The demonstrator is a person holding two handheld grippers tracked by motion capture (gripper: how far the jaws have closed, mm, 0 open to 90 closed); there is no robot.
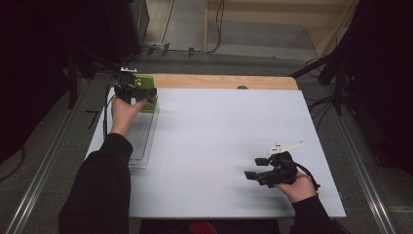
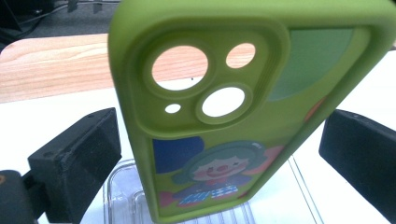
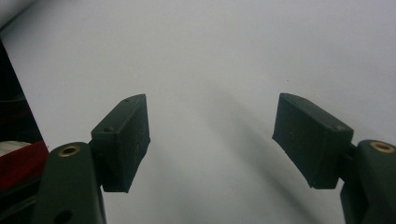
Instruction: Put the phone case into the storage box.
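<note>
My left gripper [image 2: 219, 154] stands wide open, both pads clear of the green phone case [image 2: 233, 107] standing upright between them on the clear tray's [image 1: 139, 141] far end. My right gripper [image 3: 212, 140] hovers open and empty, well apart from that tray.

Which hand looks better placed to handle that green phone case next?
The left. The left gripper has its open jaws either side of the green phone case, which stands in the clear tray, apart from both pads. The right gripper hangs open over bare white table, far across from it.
</note>
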